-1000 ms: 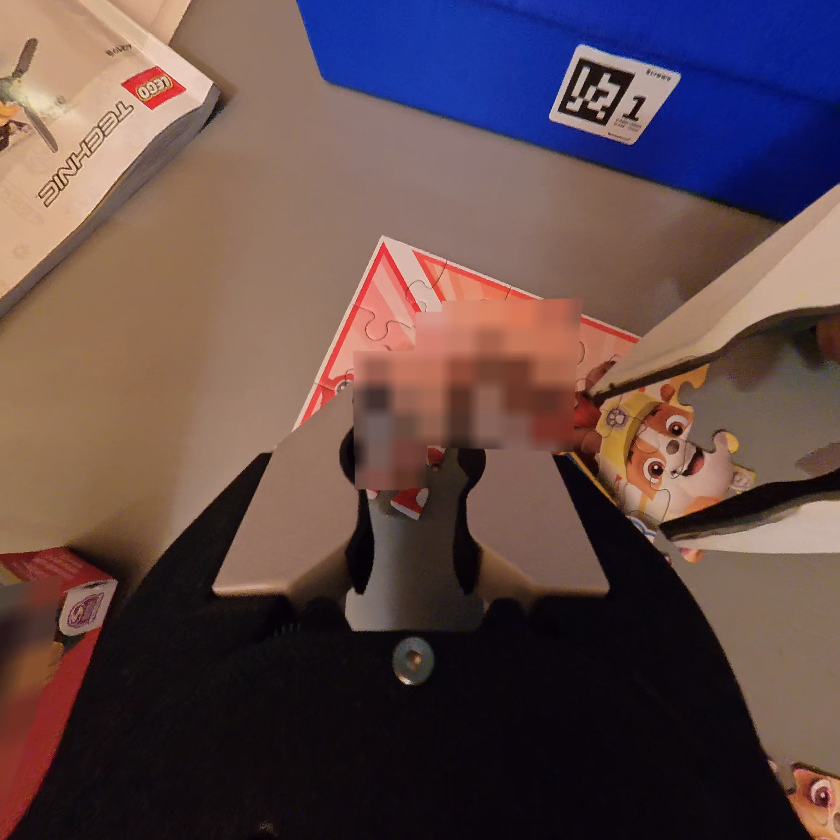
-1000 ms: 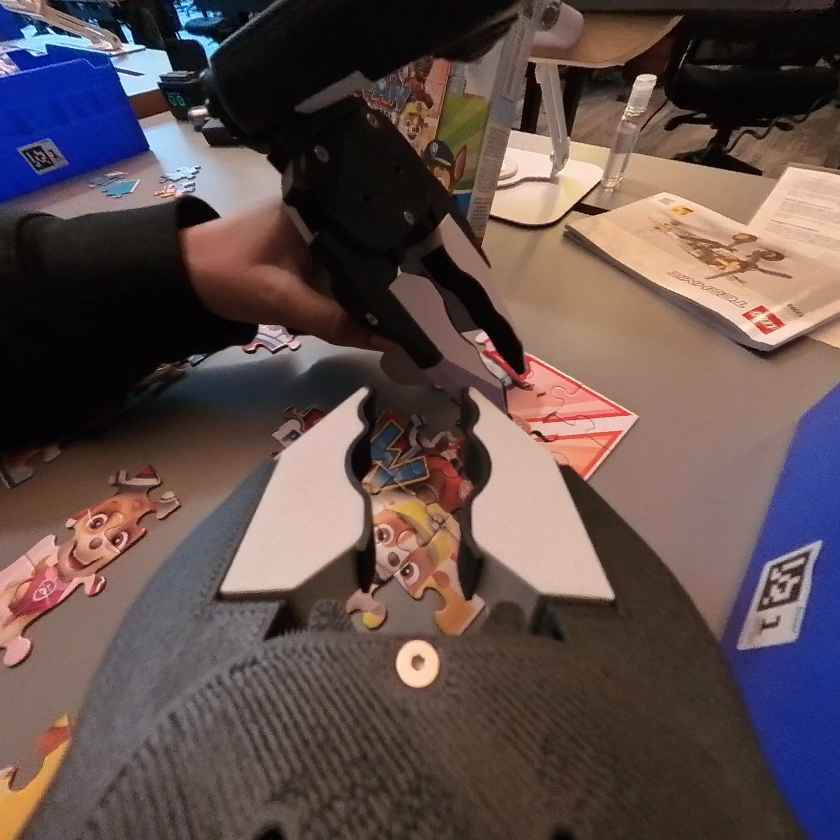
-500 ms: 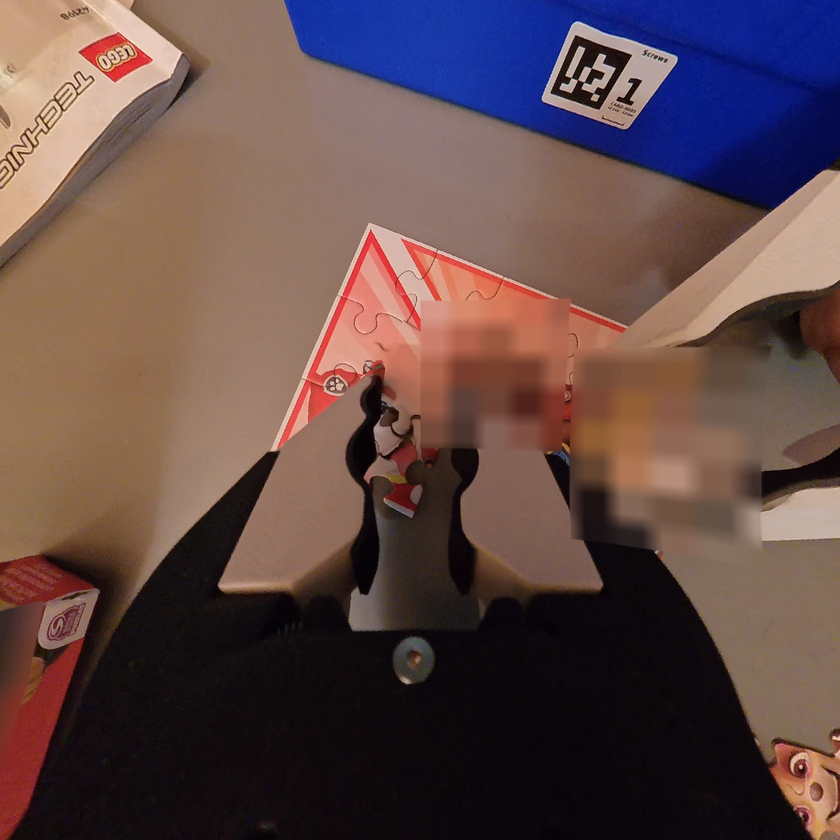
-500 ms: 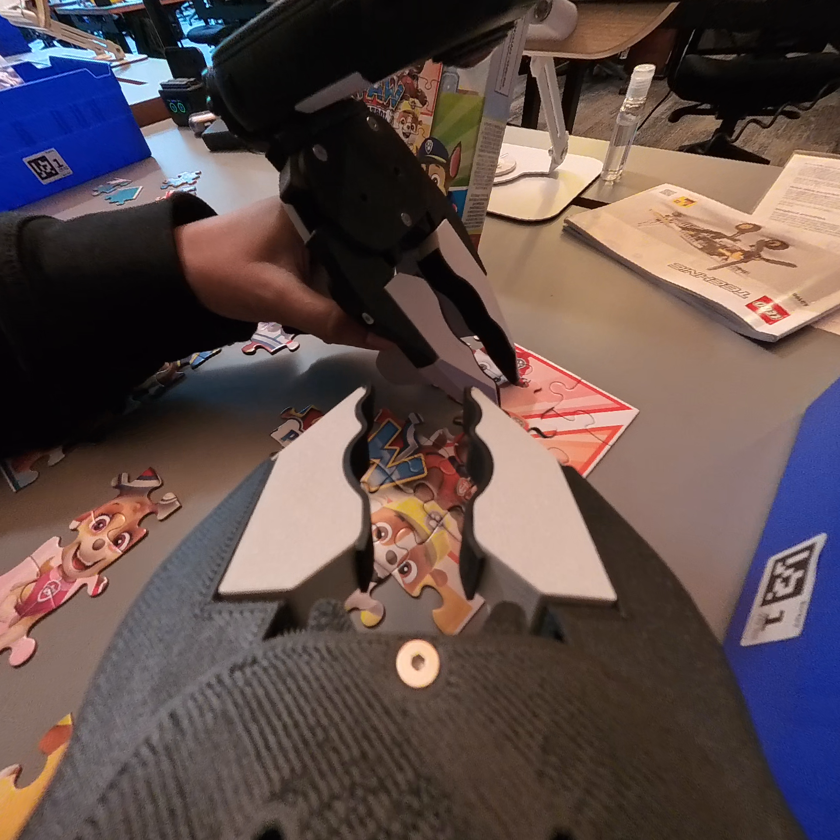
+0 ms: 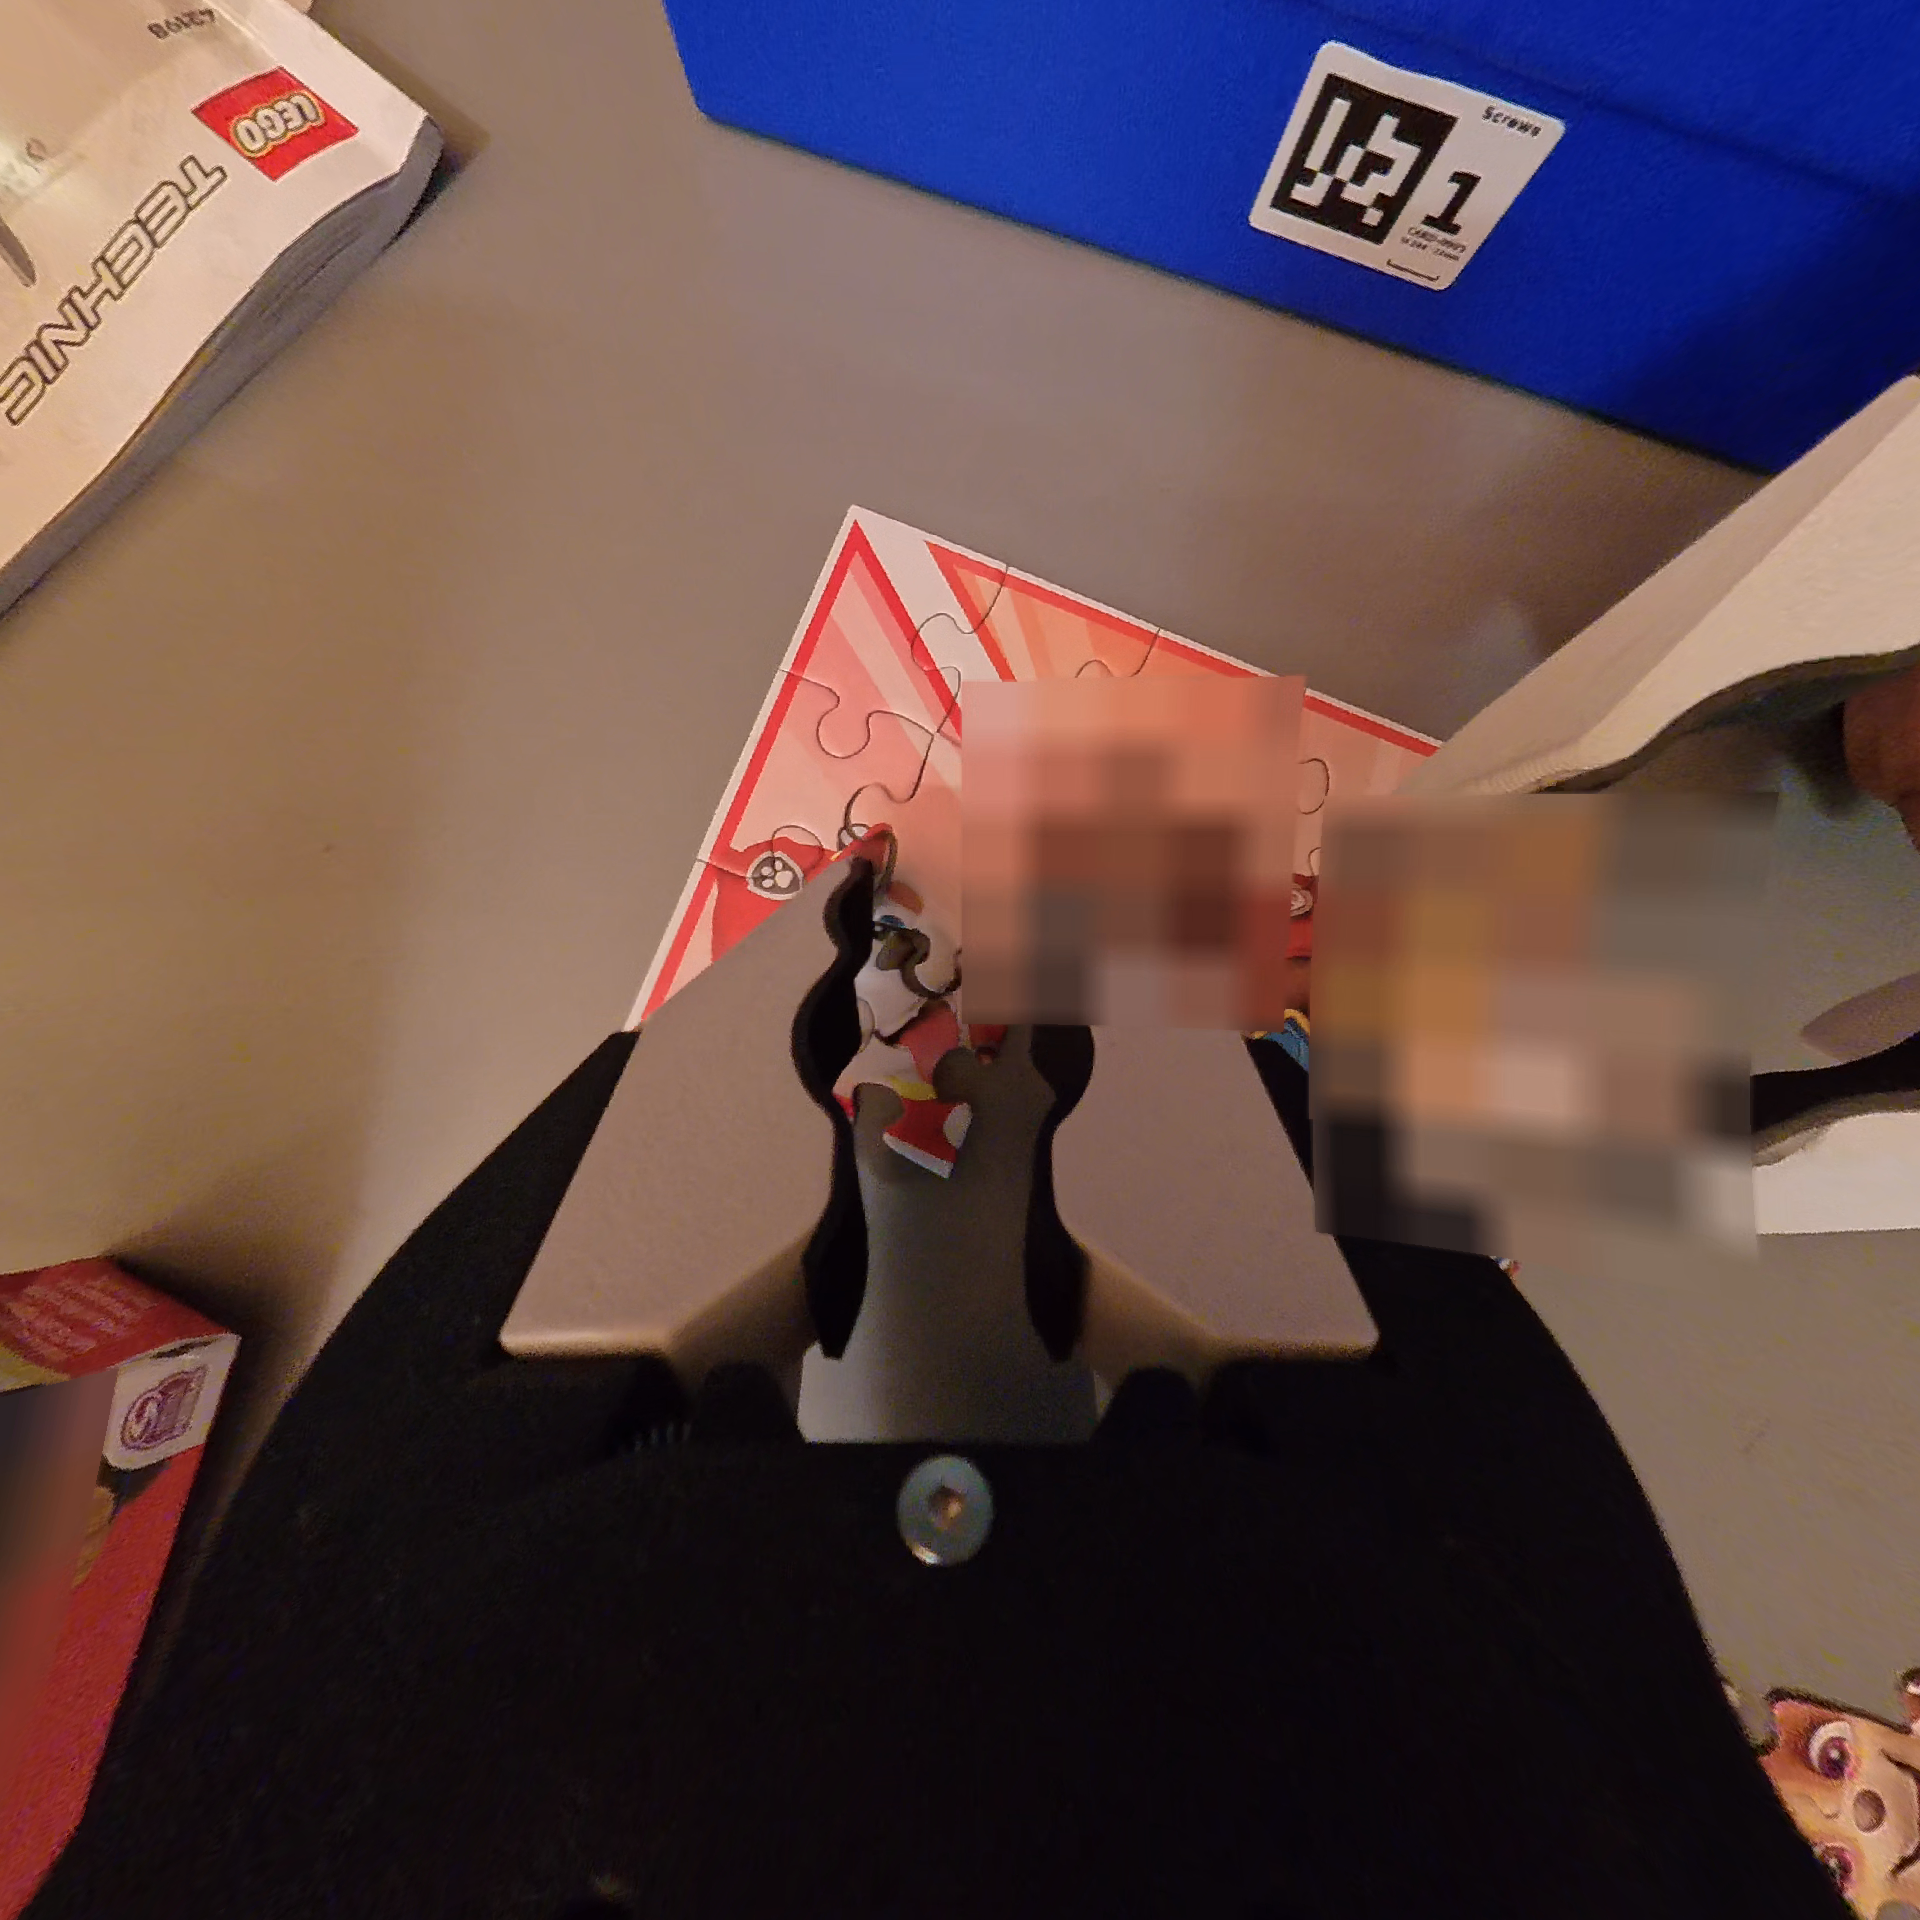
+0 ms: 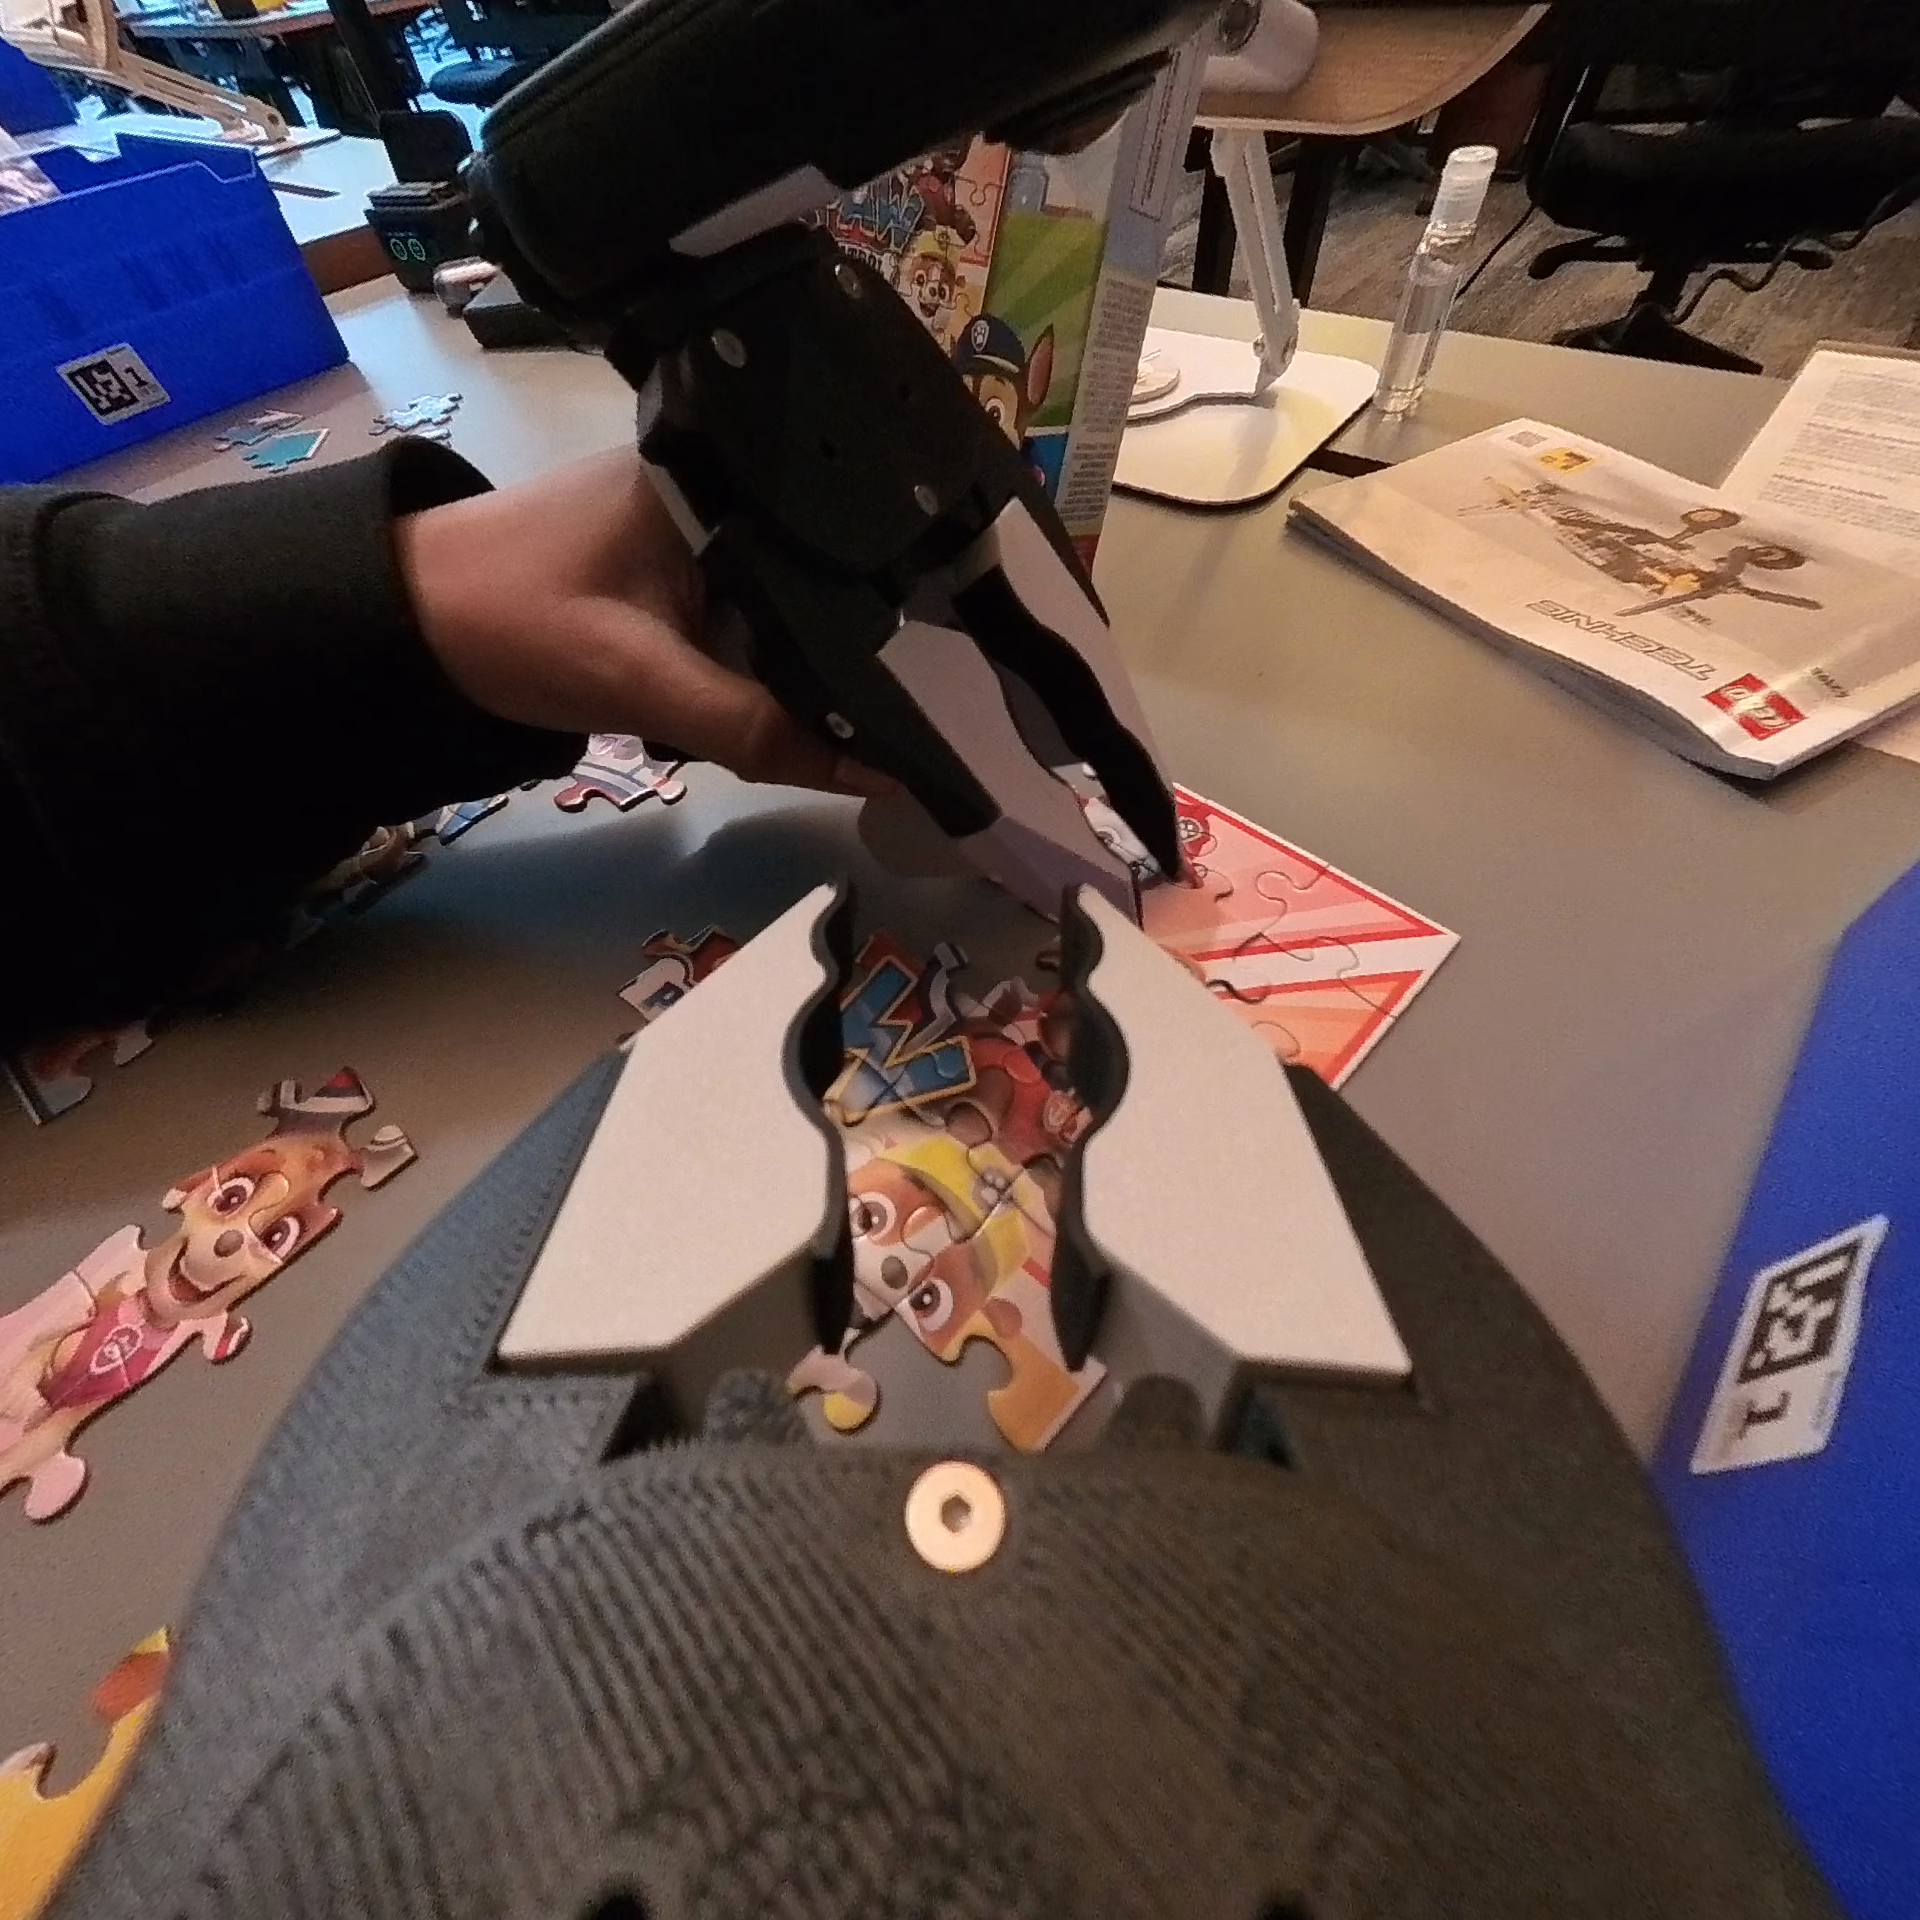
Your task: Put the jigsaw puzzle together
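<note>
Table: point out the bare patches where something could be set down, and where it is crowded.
Bare grey table lies between the instruction booklet, the blue bin and the assembled puzzle corner. The strip beyond that corner, toward the booklet, is free too. It is crowded around the loose puzzle pieces by the sleeve.

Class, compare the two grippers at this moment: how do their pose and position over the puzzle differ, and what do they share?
The left gripper tilts steeply down, fingertips at the red-striped corner of the puzzle; the right gripper hovers above the cartoon part, clear of it. The left comes from the far side; the right from the near side. Both stand open with wavy black pads.
</note>
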The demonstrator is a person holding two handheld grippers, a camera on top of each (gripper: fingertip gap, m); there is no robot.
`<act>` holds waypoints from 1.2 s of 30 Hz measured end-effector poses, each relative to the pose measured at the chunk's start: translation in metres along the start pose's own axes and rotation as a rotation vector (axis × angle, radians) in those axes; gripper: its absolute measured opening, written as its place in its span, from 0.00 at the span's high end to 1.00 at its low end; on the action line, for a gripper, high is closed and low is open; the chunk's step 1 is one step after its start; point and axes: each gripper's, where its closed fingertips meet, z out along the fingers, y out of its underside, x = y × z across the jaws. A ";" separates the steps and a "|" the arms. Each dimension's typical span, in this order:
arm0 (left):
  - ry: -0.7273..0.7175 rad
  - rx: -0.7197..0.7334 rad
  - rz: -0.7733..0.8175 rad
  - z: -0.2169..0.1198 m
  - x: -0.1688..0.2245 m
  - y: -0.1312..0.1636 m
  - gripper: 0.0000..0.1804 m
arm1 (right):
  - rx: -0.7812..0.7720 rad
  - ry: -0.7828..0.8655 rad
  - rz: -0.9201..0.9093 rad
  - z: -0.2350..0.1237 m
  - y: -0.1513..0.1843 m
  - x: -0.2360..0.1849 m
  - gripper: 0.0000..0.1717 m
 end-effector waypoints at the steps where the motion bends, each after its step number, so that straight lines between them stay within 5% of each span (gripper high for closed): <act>1: -0.003 0.000 0.000 0.000 -0.001 0.000 0.86 | -0.001 0.000 -0.001 0.000 0.000 0.000 0.78; 13: -0.014 0.012 -0.005 -0.004 -0.001 0.000 0.85 | -0.017 0.011 0.005 0.003 0.004 0.002 0.78; 21: -0.086 0.067 -0.108 -0.021 -0.019 0.006 0.92 | -0.081 0.154 -0.003 0.011 0.003 0.022 1.00; 30: -0.065 0.060 -0.120 -0.011 -0.017 0.012 0.99 | -0.333 0.298 0.066 0.036 0.044 0.055 1.00; 36: -0.027 0.102 -0.138 -0.014 -0.010 0.006 0.99 | -0.317 0.317 0.090 0.038 0.040 0.060 1.00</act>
